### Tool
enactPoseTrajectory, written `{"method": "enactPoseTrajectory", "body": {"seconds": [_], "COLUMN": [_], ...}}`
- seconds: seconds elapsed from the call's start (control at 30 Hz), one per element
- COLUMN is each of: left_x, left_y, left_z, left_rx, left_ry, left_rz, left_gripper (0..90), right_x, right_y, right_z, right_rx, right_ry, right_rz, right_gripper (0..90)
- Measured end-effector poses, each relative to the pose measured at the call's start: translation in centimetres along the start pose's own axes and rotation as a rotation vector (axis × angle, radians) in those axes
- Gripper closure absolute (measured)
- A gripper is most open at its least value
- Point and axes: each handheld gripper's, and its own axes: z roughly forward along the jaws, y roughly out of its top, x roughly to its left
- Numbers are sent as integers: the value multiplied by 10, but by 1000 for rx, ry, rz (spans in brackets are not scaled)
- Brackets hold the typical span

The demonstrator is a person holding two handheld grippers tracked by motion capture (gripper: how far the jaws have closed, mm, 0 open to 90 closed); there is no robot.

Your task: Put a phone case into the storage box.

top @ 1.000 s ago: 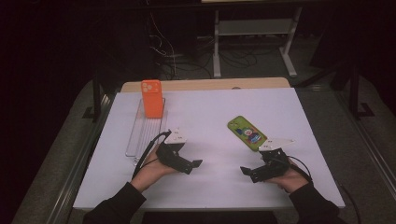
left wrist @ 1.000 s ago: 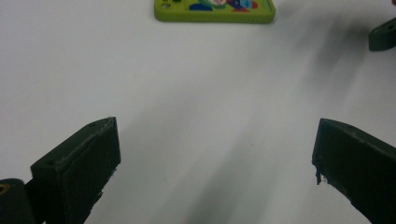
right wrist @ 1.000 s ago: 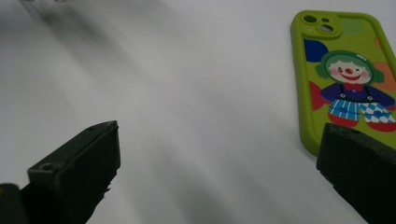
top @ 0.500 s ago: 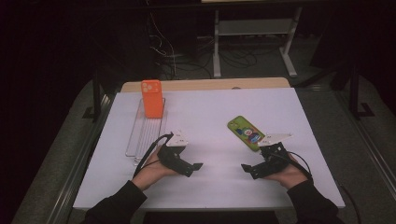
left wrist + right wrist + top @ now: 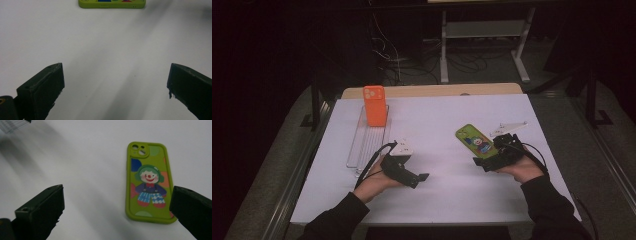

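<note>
Green phone case (image 5: 475, 141) lies flat on the white table (image 5: 452, 200), face-down with the clown print up, well right of the orange phone case (image 5: 374, 105) that stands in the clear rack (image 5: 367, 142); right gripper (image 5: 482, 162) sits just beside the green case's near end, jaws spread wide, grasping nothing; left gripper (image 5: 422, 177) also released, well left of the case; risk as I judge it: the case is thin and flat, so jaws may skid over its rim and push it away; a tilted approach could flip it.
</note>
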Motion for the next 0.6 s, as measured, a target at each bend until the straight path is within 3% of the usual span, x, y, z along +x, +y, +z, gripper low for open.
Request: {"method": "enactPoseTrajectory", "body": {"seconds": [0.2, 0.4, 0.6], "left_x": [2, 4, 2], "left_y": [1, 1, 1], "left_z": [-2, -3, -3], "left_rx": [-9, 4, -3], "left_ry": [-12, -11, -12], "left_rz": [-22, -2, -26], "left_gripper": [8, 8, 8], "right_x": [-10, -19, -29], "right_y": [15, 30, 45], "right_z": [1, 2, 3], "right_rx": [-10, -15, -29], "right_ry": [-6, -12, -29], "right_rz": [4, 3, 14], "right_gripper": [0, 0, 0]}}
